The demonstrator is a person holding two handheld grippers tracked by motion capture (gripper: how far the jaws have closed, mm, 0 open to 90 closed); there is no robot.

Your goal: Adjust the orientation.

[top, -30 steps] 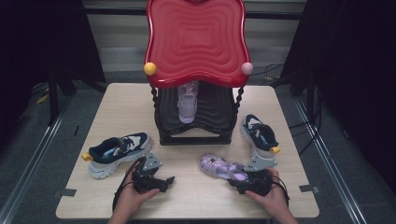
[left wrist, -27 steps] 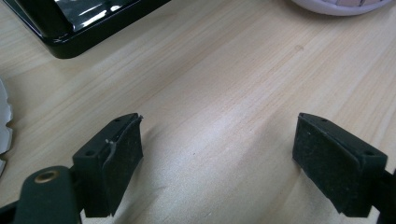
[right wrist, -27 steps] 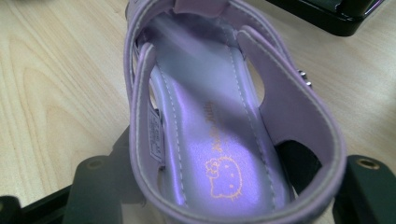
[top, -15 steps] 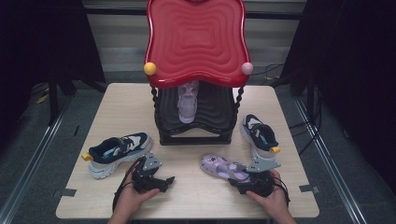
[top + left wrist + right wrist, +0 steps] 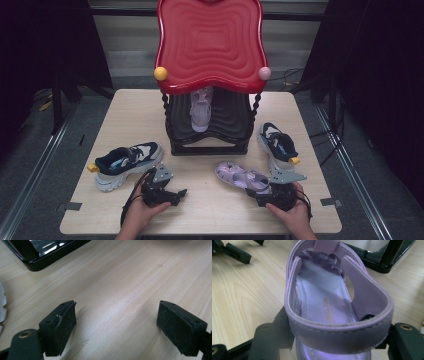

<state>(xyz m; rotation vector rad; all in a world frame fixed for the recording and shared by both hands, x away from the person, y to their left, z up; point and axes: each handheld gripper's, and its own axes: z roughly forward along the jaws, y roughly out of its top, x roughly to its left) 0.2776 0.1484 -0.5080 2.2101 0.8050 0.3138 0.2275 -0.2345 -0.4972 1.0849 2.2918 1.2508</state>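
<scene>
A lilac sandal [image 5: 240,175] lies on the wooden table [image 5: 135,115] in front of the rack, toe pointing back left. My right gripper [image 5: 260,189] is at its heel. In the right gripper view the heel strap of the sandal [image 5: 324,302] sits between the two black jaws of my right gripper [image 5: 337,340], which press its sides. A matching lilac sandal [image 5: 201,110] stands on the rack's shelf. My left gripper [image 5: 180,192] rests on the table at the front left. Its jaws [image 5: 116,327] stand wide apart over bare wood with nothing between them.
A black shoe rack [image 5: 210,145] with a wavy red top [image 5: 210,45] stands mid-table. One dark blue sneaker [image 5: 127,162] lies to its left, another [image 5: 276,142] to its right, close behind my right hand. The rack's base corner [image 5: 37,252] is near the left gripper.
</scene>
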